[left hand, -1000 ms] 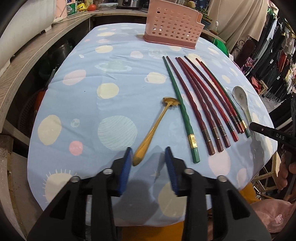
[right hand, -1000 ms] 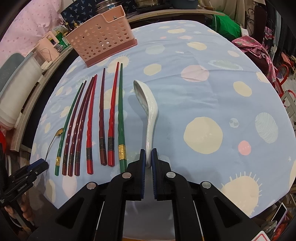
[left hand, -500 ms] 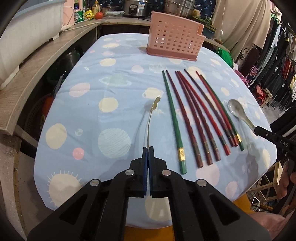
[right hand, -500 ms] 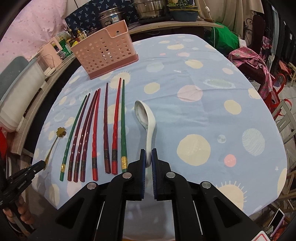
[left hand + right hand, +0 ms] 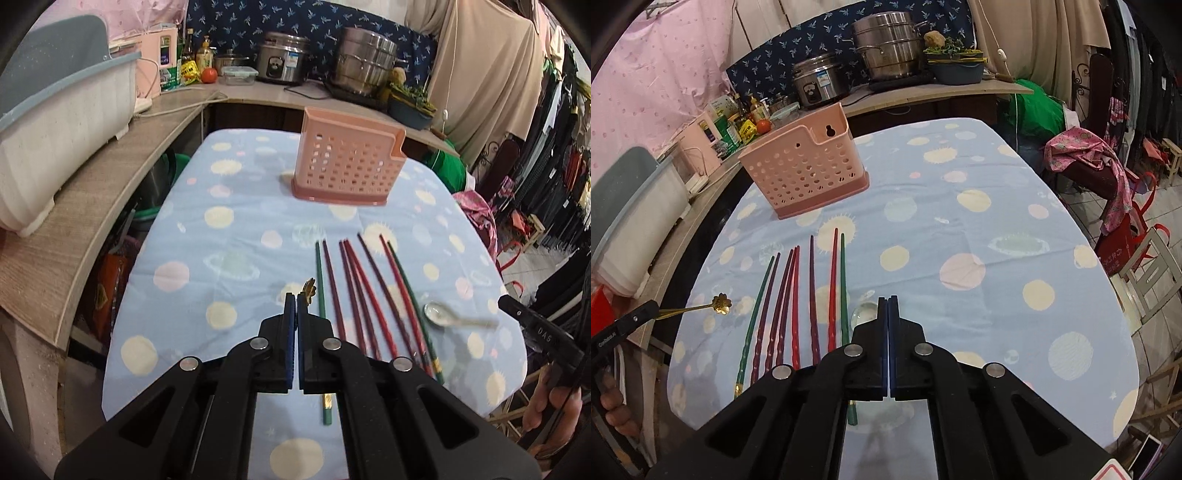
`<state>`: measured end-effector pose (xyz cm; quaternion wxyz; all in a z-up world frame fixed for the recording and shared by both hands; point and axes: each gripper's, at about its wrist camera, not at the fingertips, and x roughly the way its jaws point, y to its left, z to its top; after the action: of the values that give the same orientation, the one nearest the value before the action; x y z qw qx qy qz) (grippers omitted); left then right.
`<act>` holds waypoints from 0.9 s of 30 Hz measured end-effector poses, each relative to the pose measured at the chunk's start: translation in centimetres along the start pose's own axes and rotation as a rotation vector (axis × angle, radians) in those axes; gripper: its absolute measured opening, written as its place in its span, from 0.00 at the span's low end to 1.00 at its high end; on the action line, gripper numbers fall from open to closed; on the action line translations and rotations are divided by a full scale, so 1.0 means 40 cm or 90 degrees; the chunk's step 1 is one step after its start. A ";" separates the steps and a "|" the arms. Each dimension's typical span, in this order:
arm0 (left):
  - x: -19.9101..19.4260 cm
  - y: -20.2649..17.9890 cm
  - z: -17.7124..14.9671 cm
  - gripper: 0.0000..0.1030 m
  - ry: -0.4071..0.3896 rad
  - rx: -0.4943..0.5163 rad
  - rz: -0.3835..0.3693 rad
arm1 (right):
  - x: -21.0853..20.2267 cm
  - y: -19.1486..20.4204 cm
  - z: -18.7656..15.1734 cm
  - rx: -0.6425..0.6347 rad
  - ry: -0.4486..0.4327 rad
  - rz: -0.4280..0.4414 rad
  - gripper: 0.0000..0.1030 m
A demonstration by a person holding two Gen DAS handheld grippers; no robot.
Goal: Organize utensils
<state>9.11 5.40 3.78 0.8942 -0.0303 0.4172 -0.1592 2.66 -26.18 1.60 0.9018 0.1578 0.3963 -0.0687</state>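
My left gripper [image 5: 296, 300] is shut on a thin gold spoon whose flower-shaped head [image 5: 309, 288] pokes out past the fingertips. In the right wrist view that gold spoon [image 5: 720, 303] hangs above the cloth, held by the left gripper [image 5: 652, 307]. The right gripper [image 5: 888, 301] is shut on a white ceramic spoon [image 5: 864, 313], mostly hidden behind its fingers. The left wrist view shows this white spoon [image 5: 439, 315] sticking out of the right gripper [image 5: 506, 302], off the table. Several red, maroon and green chopsticks [image 5: 369, 295] lie side by side on the cloth. A pink perforated utensil basket [image 5: 347, 166] stands at the far end.
The table [image 5: 979, 221] has a blue cloth with pale circles. A wooden counter [image 5: 92, 206] curves along its left and far sides, carrying a dish rack, bottles and steel pots [image 5: 364, 62]. A chair with pink fabric [image 5: 1086, 162] stands to the right.
The left gripper closed on the gold spoon, which lay on the cloth. Both grippers then rose, lifting their spoons off the table, and the basket came more into view.
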 end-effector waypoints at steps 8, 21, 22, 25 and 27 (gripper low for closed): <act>-0.001 -0.024 0.036 0.00 -0.015 0.008 -0.003 | 0.035 -0.035 -0.035 -0.012 0.039 -0.015 0.13; -0.004 -0.029 -0.002 0.00 0.010 0.009 0.001 | 0.065 -0.061 -0.189 -0.025 0.113 0.004 0.28; -0.005 -0.029 -0.003 0.01 0.010 0.008 0.001 | 0.072 -0.065 -0.190 -0.027 0.112 0.003 0.28; -0.005 -0.030 -0.006 0.01 0.011 0.009 0.003 | 0.091 -0.078 -0.200 -0.027 0.119 0.001 0.23; -0.005 -0.032 -0.012 0.01 0.013 0.009 0.003 | 0.086 -0.080 -0.207 -0.035 0.112 -0.002 0.16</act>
<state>8.27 4.28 3.86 0.8905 -0.0213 0.4253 -0.1599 -1.53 -26.37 -6.92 0.8677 0.1377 0.4756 -0.0448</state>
